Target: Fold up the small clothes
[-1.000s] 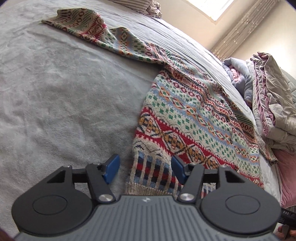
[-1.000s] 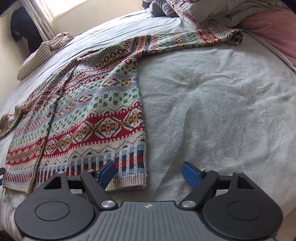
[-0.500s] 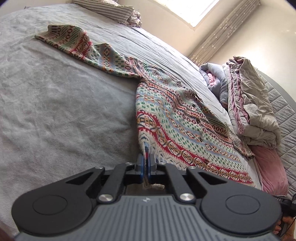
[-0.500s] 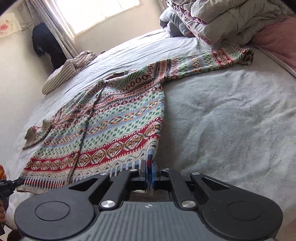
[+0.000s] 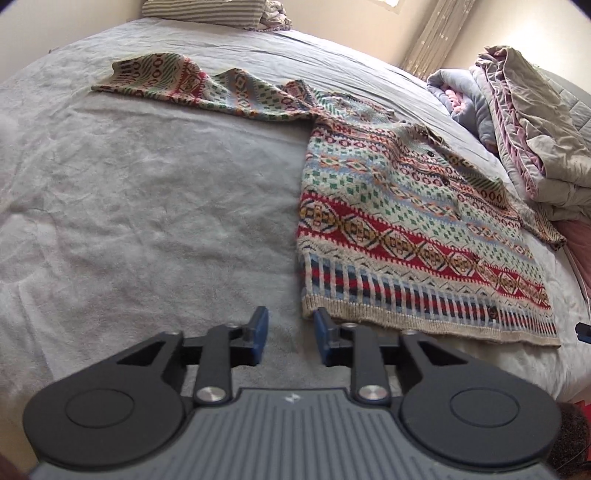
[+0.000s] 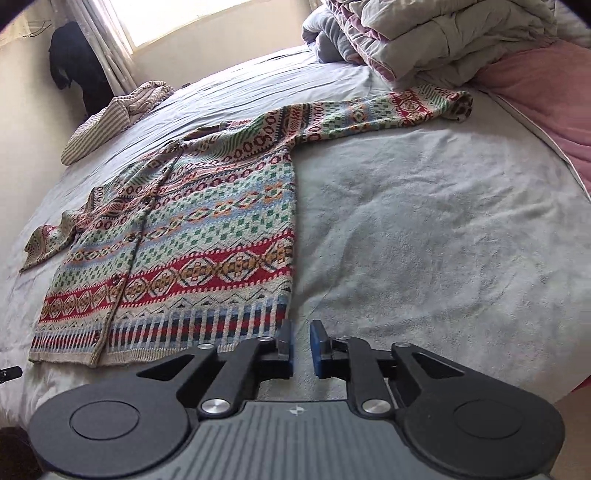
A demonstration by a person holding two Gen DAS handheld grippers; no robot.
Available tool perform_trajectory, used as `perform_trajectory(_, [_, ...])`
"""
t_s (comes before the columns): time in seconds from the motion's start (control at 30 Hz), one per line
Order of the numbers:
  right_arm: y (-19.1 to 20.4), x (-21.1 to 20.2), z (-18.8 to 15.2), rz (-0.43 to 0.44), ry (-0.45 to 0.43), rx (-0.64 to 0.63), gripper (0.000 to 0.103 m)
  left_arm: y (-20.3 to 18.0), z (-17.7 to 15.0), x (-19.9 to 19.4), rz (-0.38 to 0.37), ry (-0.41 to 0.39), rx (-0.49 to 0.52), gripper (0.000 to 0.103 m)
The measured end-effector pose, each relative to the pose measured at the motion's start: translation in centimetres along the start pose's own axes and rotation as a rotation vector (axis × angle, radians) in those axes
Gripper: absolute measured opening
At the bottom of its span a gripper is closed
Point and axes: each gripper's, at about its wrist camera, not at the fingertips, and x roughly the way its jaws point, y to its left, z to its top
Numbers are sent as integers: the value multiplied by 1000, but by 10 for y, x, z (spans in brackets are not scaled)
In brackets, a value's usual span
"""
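A patterned knit cardigan [image 5: 399, 221] lies flat on the grey bed, buttons up, both sleeves spread out sideways. My left gripper [image 5: 290, 336] is open and empty, just off the hem's left corner. In the right wrist view the cardigan [image 6: 207, 236] lies to the left. My right gripper [image 6: 301, 349] is open a little and empty, just off the hem's right corner. One sleeve [image 5: 192, 85] stretches far left, the other sleeve [image 6: 384, 110] reaches toward the bedding pile.
The grey bed cover [image 5: 147, 206] spreads wide on both sides of the cardigan. A pile of folded quilts [image 6: 436, 33] sits at the bed's head. A striped garment [image 6: 110, 114] lies near the window. A pink sheet [image 6: 543, 96] borders the right edge.
Both grippers were shut on the cardigan's hem corners half a second ago. Both have now opened, let go, and drawn back; the hem lies flat on the bed.
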Motion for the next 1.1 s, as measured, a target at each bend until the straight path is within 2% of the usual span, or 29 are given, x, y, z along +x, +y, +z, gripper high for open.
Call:
perform_trajectory(0.03, [-5, -2, 3, -9, -25, 4, 60, -4, 4, -2, -2, -21, 12, 66])
perform_trajectory(0.07, [-10, 0, 10, -22, -38, 6, 67, -11, 10, -2, -1, -47, 40, 69])
perform_trajectory(0.13, [-19, 6, 24, -53, -47, 9, 69, -26, 23, 2, -6, -63, 92, 72])
perform_trajectory(0.23, [-38, 18, 51, -101, -79, 20, 78, -52, 49, 18, -46, -56, 141, 81])
perform_trajectory(0.3, [-53, 25, 69, -112, -111, 41, 81, -75, 67, 31, -67, -55, 188, 85])
perform_trajectory(0.37, [-71, 34, 89, -121, -144, 64, 81, -101, 85, 46, -84, -64, 253, 91])
perform_trajectory(0.53, [-118, 58, 132, -222, -228, 60, 82, -171, 130, 93, -122, -108, 418, 93])
perform_trajectory(0.7, [-159, 98, 163, -268, -246, 59, 80, -243, 172, 159, -191, -135, 551, 94])
perform_trajectory(0.83, [-178, 135, 180, -274, -252, 38, 64, -296, 197, 222, -212, -137, 617, 94])
perform_trajectory(0.87, [-184, 144, 185, -279, -252, 45, 60, -309, 202, 239, -206, -138, 642, 94])
perform_trajectory(1.0, [-207, 173, 200, -253, -268, 113, 57, -356, 220, 305, -139, -183, 789, 94])
perform_trajectory(1.1, [-212, 185, 207, -234, -296, 113, 49, -375, 235, 352, -119, -137, 831, 93])
